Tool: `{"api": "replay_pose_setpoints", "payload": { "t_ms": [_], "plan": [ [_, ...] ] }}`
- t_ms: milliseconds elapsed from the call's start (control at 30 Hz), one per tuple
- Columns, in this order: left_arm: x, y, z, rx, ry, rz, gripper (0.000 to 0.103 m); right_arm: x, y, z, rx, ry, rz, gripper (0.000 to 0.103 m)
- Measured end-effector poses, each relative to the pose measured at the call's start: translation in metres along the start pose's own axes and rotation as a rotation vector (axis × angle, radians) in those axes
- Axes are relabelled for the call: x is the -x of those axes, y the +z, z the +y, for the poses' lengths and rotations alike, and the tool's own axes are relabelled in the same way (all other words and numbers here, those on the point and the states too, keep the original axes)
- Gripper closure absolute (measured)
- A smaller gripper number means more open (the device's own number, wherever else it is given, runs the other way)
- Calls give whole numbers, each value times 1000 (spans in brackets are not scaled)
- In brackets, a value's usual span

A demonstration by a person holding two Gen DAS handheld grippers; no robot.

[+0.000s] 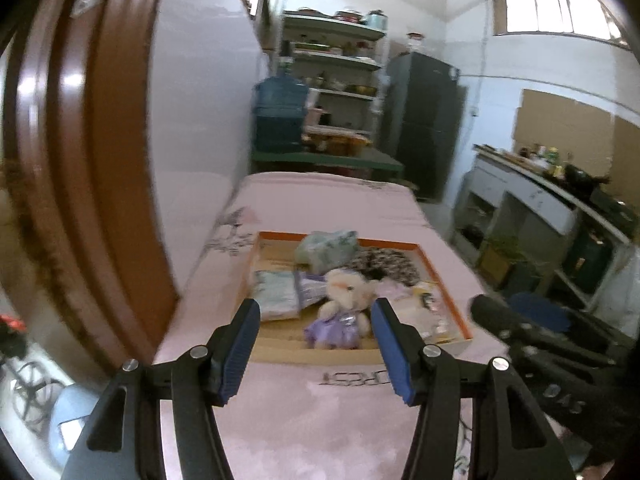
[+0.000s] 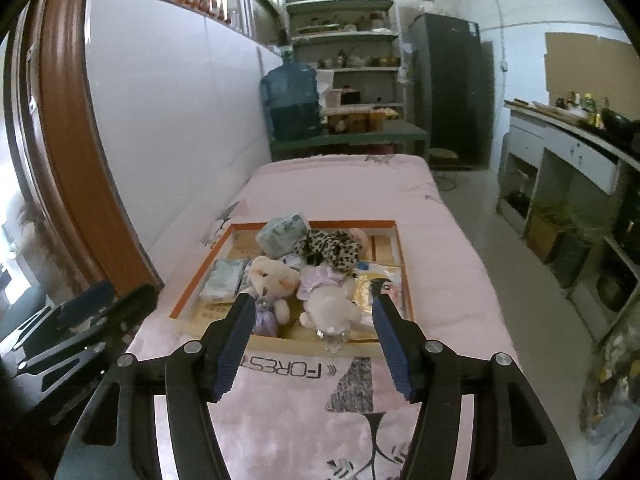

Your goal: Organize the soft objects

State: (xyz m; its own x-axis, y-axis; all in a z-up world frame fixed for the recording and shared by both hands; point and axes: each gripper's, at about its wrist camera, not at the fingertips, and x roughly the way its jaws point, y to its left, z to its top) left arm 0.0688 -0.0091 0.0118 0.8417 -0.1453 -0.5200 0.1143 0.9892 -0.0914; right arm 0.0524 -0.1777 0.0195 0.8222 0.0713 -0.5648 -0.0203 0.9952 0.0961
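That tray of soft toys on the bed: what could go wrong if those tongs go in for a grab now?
1. The toys are crowded. The bear touches a second plush, so the open right tongs might pinch both.
2. The tray sits on a soft pink blanket; pushing down could tip or slide it.
3. The open left tongs hover over the same bear, so the two tools may collide.

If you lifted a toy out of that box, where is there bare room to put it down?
The pink blanket beyond the orange-rimmed box lies bare up to the bed's far end. Another bare stretch runs between the box's near wall and the open fingers. Inside the box it is crowded: two plush toys, a leopard-print cloth, packets.
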Motion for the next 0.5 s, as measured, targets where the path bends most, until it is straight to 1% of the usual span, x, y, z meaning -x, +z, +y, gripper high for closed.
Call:
{"api": "replay_pose_setpoints", "payload": {
  "t_ms": [133,267,500],
  "plan": [
    [11,-6,3,12,48,-16,46,18,-8,4,-6,-53,-8,40],
    [24,-10,7,30,51,-17,46,40,-19,11,4,-103,-47,39],
    [52,-18,4,30,63,-27,46,62,-30,12,-47,-134,-54,39]
  ]
}}
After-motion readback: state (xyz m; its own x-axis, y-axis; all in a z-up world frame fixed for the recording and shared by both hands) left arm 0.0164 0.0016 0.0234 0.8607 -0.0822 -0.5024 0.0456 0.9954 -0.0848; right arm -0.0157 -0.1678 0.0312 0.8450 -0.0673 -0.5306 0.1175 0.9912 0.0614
